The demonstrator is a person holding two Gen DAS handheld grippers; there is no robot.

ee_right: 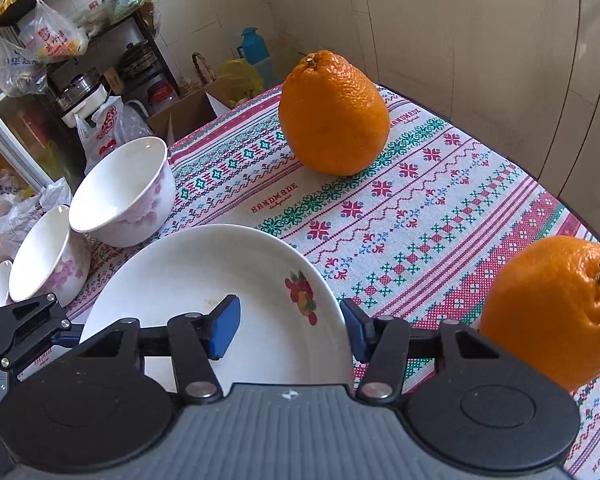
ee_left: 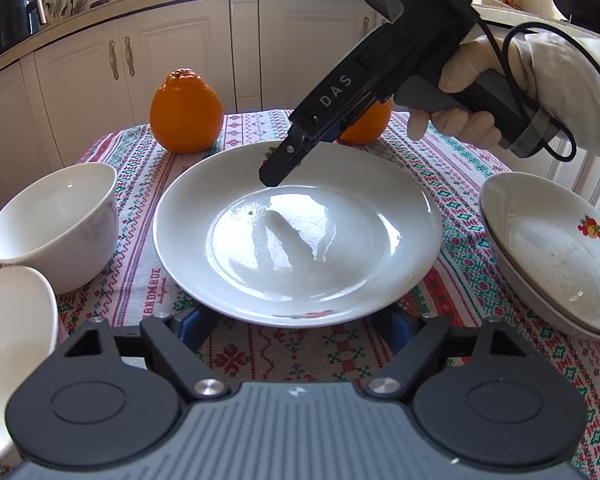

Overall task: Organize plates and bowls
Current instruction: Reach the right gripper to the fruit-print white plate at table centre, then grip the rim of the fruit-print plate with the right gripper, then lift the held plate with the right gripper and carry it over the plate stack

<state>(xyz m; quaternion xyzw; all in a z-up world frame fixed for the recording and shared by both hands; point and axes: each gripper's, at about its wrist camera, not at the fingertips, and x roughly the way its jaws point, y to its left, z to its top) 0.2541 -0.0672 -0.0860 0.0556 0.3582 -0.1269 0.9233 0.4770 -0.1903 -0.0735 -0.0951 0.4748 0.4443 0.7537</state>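
**Plate** [ee_left: 292,240]: white, with a fruit motif on its rim. It lies at the middle of the counter on a patterned cloth [ee_left: 340,364], between the two grippers.

**Left gripper** [ee_left: 296,320]: at the plate's near rim. Fingers spread wide, and the blue pads [ee_left: 190,326] are partly hidden under the rim. Cannot tell whether they press on it.

**Right gripper** [ee_right: 288,328]: held by a gloved hand [ee_left: 500,92] and angled down onto the plate's far rim. Its fingers straddle that rim, one pad [ee_right: 224,328] over the plate's inside and the other just outside the edge. Cannot tell whether they clamp it or only bracket it.

**Bowl** [ee_left: 56,224]: white with a pink floral print, upright, left of the plate and apart from it.

**Second bowl** [ee_left: 12,340]: same kind, just beside the first and nearer the left gripper. The right wrist view shows the edge of a third beyond it.

**Dishes** [ee_left: 560,252]: two shallow ones stacked right of the plate, the upper bearing a fruit motif.

**Oranges**: two, both beyond the plate. One [ee_left: 186,112] stands in plain view. The other [ee_left: 366,128] is partly behind the right gripper.
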